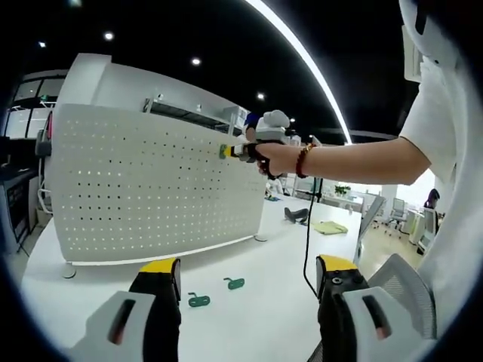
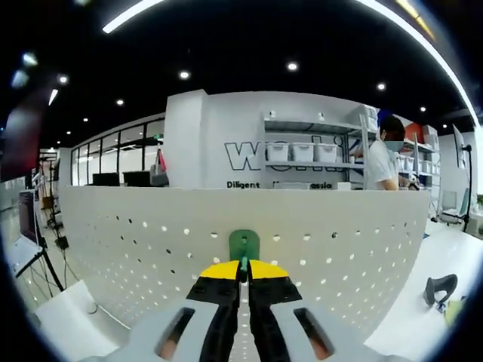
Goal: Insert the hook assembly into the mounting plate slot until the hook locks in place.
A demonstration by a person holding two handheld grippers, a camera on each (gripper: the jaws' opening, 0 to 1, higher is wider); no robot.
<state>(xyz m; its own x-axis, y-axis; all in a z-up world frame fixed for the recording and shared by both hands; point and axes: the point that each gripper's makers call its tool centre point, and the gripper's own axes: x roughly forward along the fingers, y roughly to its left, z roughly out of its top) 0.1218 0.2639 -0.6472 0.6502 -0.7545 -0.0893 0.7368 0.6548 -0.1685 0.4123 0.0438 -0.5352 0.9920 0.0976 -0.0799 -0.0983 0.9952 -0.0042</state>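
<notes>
The right gripper has its jaws pinched tight on a green hook, holding it up against the white pegboard, near the board's top edge. From the left gripper view you can see that same hook at the board, held out at arm's length by the person's hand.

The left gripper hangs back with its jaws wide apart and nothing in them, over the white table, where two spare green hooks lie near the board's foot.

To my eye the hook is at the insertion stage. I'd keep it square to the panel, line its prongs with a pair of holes, push straight in, then press down until it seats, without twisting the wrist. Whether the prongs are already in the holes I can't tell.
</notes>
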